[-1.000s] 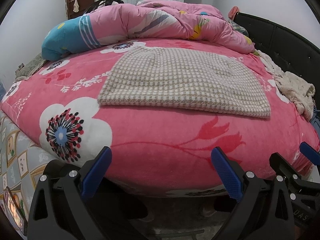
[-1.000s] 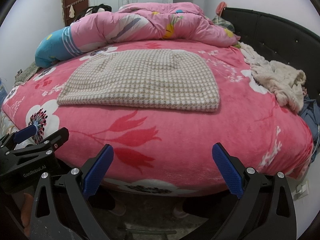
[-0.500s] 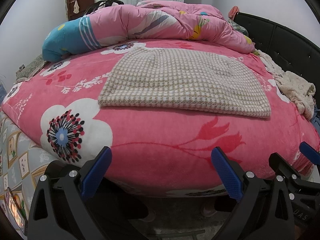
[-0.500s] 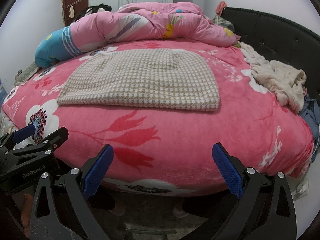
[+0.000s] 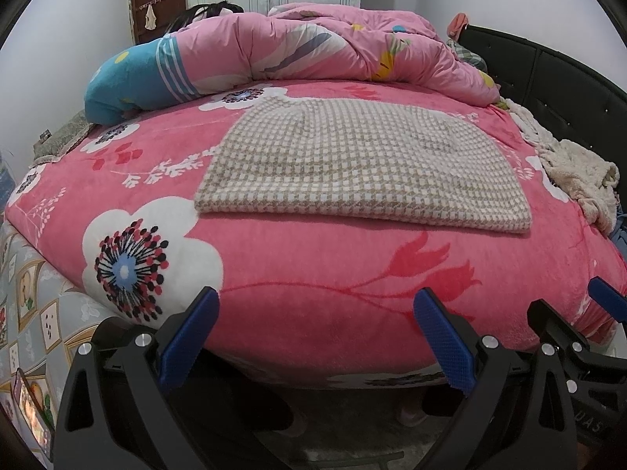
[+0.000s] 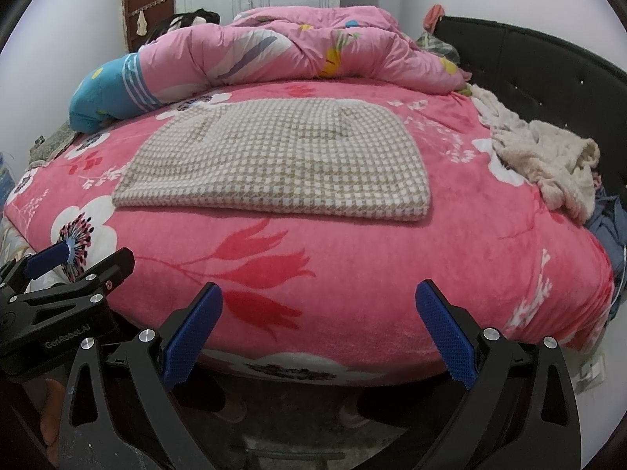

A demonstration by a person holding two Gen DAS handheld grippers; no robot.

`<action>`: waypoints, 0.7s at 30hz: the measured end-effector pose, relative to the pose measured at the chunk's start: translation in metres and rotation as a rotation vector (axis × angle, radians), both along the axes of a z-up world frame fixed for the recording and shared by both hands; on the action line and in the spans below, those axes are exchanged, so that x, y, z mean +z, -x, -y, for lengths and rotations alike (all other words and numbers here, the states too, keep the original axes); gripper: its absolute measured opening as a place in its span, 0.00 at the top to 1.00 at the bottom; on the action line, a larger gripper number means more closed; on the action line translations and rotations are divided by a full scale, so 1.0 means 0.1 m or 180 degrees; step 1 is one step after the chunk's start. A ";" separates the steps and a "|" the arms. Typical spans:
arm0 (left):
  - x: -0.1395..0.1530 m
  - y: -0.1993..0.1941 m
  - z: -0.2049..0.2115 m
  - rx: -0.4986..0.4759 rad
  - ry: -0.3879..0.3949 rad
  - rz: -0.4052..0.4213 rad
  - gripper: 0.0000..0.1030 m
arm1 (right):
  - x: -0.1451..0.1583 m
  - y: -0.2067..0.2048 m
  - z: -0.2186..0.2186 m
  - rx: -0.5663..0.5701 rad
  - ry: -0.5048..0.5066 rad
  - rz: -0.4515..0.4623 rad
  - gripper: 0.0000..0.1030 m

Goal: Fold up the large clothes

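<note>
**Checked garment lies folded flat at mid-bed; both tools wide apart and empty**

Left hand-held gripper (image 5: 315, 337) sits at the lower edge of its own frame, short of the bed's near edge. Black angular frame, silver bolts, blue fingers (image 5: 190, 337) with a fine dimpled grid texture. Jaws spread wide, nothing between them.

Right hand-held gripper (image 6: 317, 337) sits low in its own frame, same build, jaws likewise spread wide and empty. Each tool shows in the other's view: the right one at the lower right edge of the left view, the left one at lower left of the right view.

Folded garment (image 5: 364, 164) rests in the centre of the frame, on top of the blanket, well apart from both tools. Thick, nubby knit in a small beige-and-white houndstooth check. Roughly a trapezoid, wider along the near edge, which is a soft rounded fold. A few shallow dents in its far half.

Blanket (image 5: 313, 274): pink plush fleece, printed with large white flowers and red tulips; it curves down over the bed's near edge.

Quilt (image 5: 313, 51), puffy pink with a blue striped end, is bunched across the upper centre of the frame.

Cream fleecy cloth (image 6: 548, 164) lies crumpled at the right edge, beside the black tufted headboard (image 6: 529, 70).
</note>
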State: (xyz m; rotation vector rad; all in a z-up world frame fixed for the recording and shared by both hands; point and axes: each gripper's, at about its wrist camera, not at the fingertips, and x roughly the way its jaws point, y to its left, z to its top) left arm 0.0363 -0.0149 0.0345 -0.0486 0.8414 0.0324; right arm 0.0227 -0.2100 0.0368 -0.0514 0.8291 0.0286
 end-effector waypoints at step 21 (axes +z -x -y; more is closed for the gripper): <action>0.01 0.01 0.00 0.0001 -0.0011 0.0004 0.05 | 0.00 0.00 0.00 0.0005 -0.0003 0.0006 0.08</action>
